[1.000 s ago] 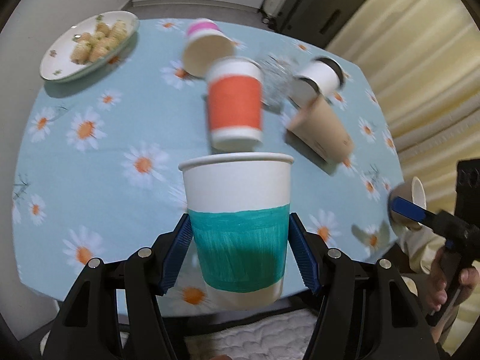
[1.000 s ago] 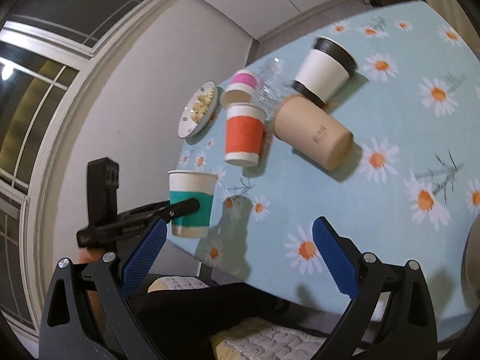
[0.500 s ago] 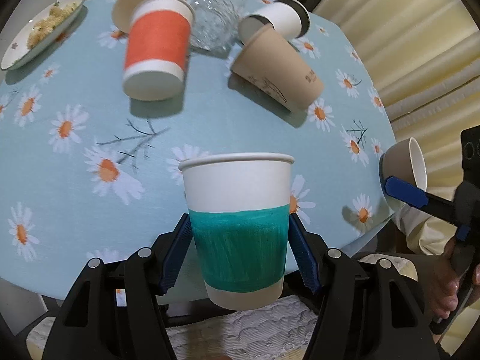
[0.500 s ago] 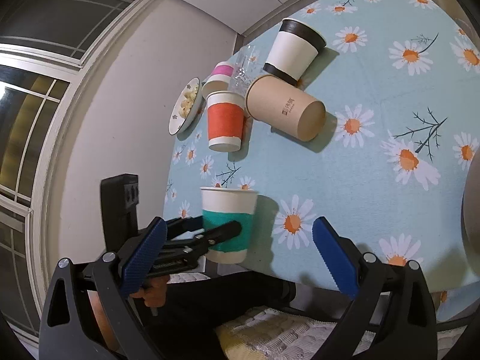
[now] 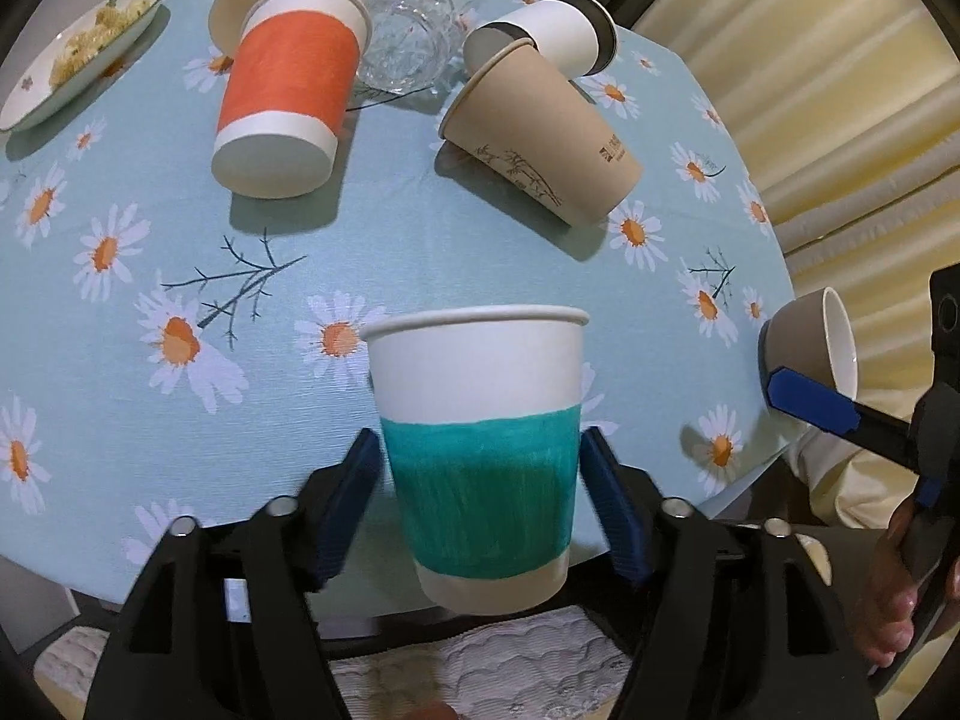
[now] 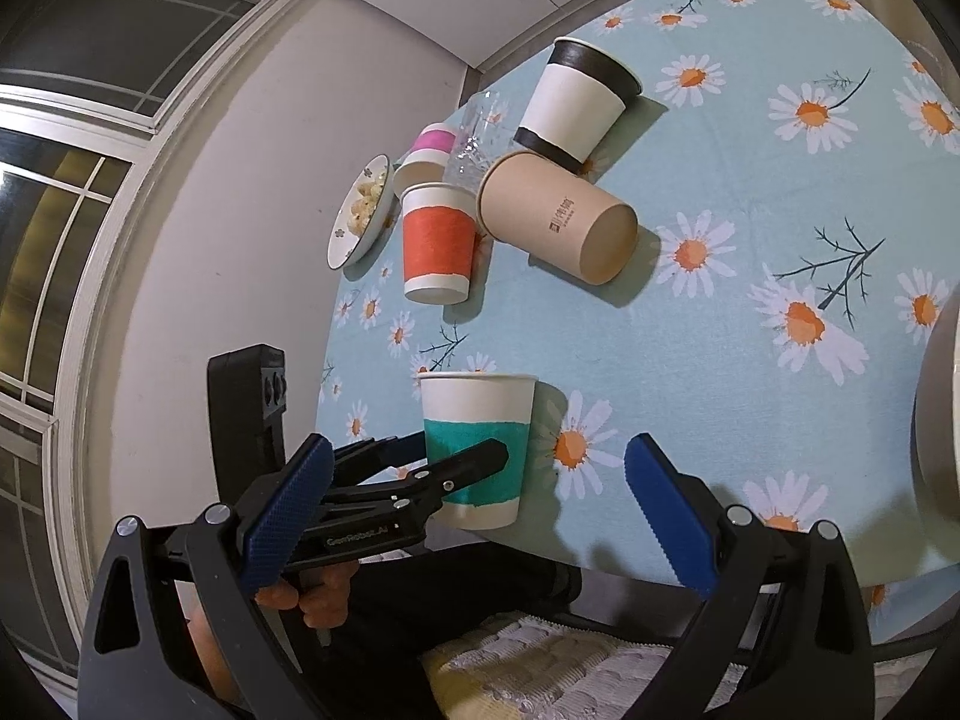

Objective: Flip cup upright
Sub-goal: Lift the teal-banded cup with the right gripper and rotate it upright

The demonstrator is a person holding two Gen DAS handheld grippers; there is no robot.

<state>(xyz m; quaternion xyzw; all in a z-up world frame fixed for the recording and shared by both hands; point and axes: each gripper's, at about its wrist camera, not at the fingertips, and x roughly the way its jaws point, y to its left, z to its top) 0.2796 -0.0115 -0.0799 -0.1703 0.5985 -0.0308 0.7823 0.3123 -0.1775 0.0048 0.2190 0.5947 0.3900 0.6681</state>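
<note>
A white paper cup with a teal band (image 5: 480,450) stands upright, rim up, at the near edge of the table; it also shows in the right wrist view (image 6: 477,450). My left gripper (image 5: 480,504) sits around its teal band, and small gaps show between its blue pads (image 5: 351,498) and the cup wall. My right gripper (image 6: 480,528) is open and empty, off the table's near edge to the right of the cup; one of its fingertips (image 5: 807,399) shows in the left wrist view.
Lying on the daisy tablecloth (image 5: 150,276): an orange-banded cup (image 5: 288,102), a brown cup (image 5: 540,138), a black-and-white cup (image 5: 552,36), a pink-topped cup (image 6: 426,153) and a clear glass (image 5: 414,30). A plate of food (image 5: 78,54) sits far left. A grey bowl (image 5: 810,342) lies at the right edge.
The left gripper carried the teal cup in over the table and down to its near edge, and its pads have parted slightly from the cup. The right gripper stayed open.
</note>
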